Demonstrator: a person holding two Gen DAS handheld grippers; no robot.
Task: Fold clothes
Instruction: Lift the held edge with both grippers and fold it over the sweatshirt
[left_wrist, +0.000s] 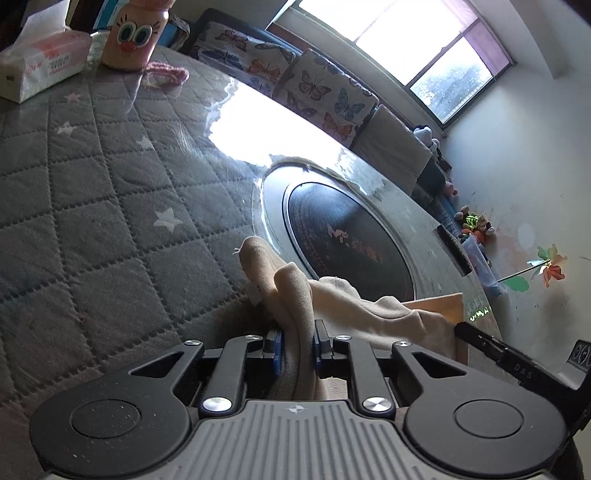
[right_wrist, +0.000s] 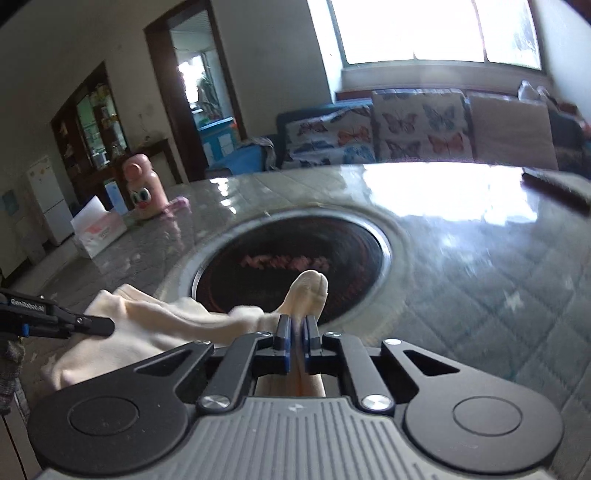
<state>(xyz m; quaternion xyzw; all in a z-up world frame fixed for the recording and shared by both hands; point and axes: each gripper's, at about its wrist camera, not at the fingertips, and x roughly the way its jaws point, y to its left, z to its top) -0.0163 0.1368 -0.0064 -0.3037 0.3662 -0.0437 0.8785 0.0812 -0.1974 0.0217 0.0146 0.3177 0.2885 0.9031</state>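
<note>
Left tongs: in the left wrist view the left gripper (left_wrist: 298, 341) is pinched onto a fold of the cream cloth (left_wrist: 295, 291). The blue pads press the cloth from both sides.
Cloth, left view: it bunches up in front of the tongs and hangs over to the right, above the table (left_wrist: 110, 192).
Other tongs, left view: the tip of the right gripper (left_wrist: 480, 338) pokes in from the right, at the edge of the cloth. The letters "DAS" show on its black arm.
Table top: a grey quilted cover with white stars lies under a shiny clear sheet.
Round plate: a dark round cooker plate (left_wrist: 343, 236) sits in the table. It has red writing, too blurry to read.
Tissue pack: a pink and white tissue pack (left_wrist: 40, 62) lies far off at the table's back. Its print is too small to read.
Bottle: an orange bottle with a funny face (left_wrist: 135, 35) stands beside the pack.
Right tongs: in the right wrist view the right gripper (right_wrist: 298, 341) is squeezed almost fully closed on a thin fold of the cream cloth (right_wrist: 162, 325).
Cloth, right view: one end sticks up past the tips, and the rest stretches left.
Other tongs, right view: the left gripper (right_wrist: 92, 325) touches the cloth at the left. "GenRobot.AI" is printed on it.
</note>
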